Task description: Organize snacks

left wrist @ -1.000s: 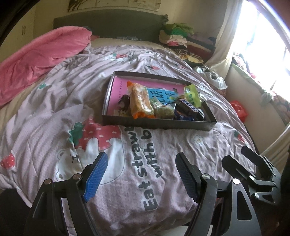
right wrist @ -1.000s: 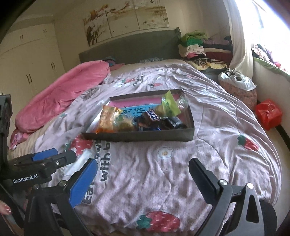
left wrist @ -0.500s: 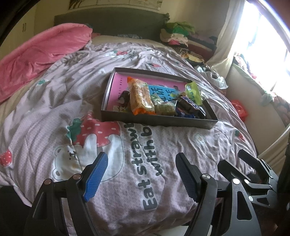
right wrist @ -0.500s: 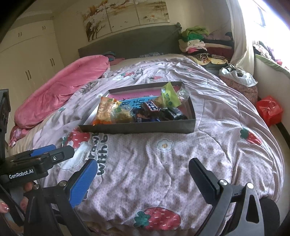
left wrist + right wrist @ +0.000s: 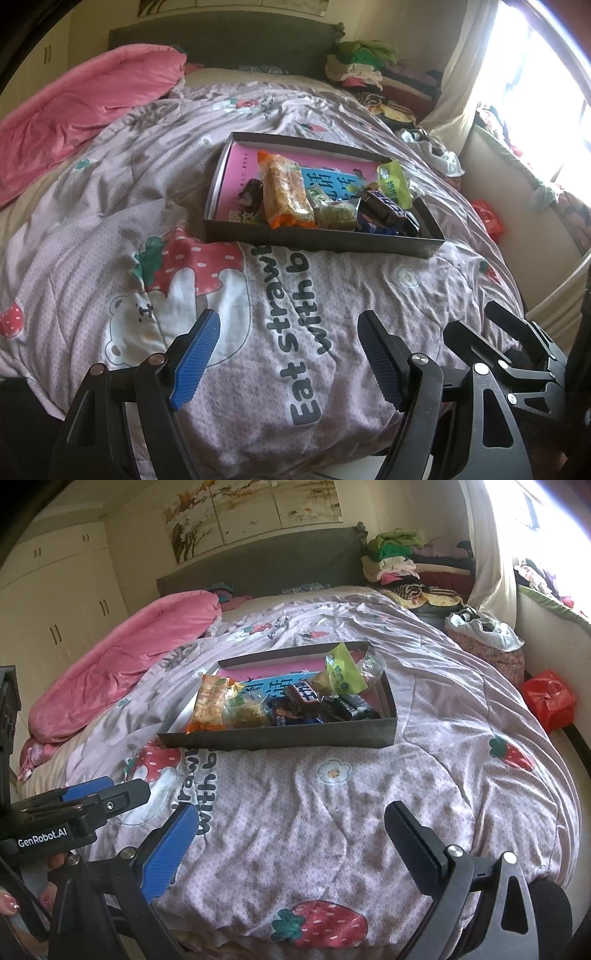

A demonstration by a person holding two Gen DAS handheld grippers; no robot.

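Bedroom, with a bed under a lilac strawberry-print quilt [image 5: 110, 236] as the working surface, dark headboard [image 5: 266, 565] and cream wardrobe doors [image 5: 55, 602] behind.

Low over the near edge of the quilt, left gripper [image 5: 288, 354], jaws spread wide, blue pads facing each other, nothing between them. Just beside it on its right side, right gripper [image 5: 291, 842], likewise released and empty; in its own view, fingertips with painted nails [image 5: 9, 904] of a hand at the lower left corner.

Ahead of both grippers, well apart from the fingertips, past the printed lettering, a shallow dark cardboard box [image 5: 317, 242] lying flat on the quilt. Inside, on a pink lining: an orange pack of biscuits [image 5: 286, 192] toward the left gripper's side, a small clear bag of greenish snack [image 5: 334, 210] touching it, a blue packet [image 5: 328, 181] behind, dark chocolate bar wrappers [image 5: 306, 694] piled toward the right, a light green sachet [image 5: 341, 672] propped against the far right corner.

Farther off: a rumpled pink duvet [image 5: 81, 107] far left, folded clothes [image 5: 395, 557] stacked beside the headboard, a red plastic bag [image 5: 548, 698] on the floor at the far right, bright window beyond.
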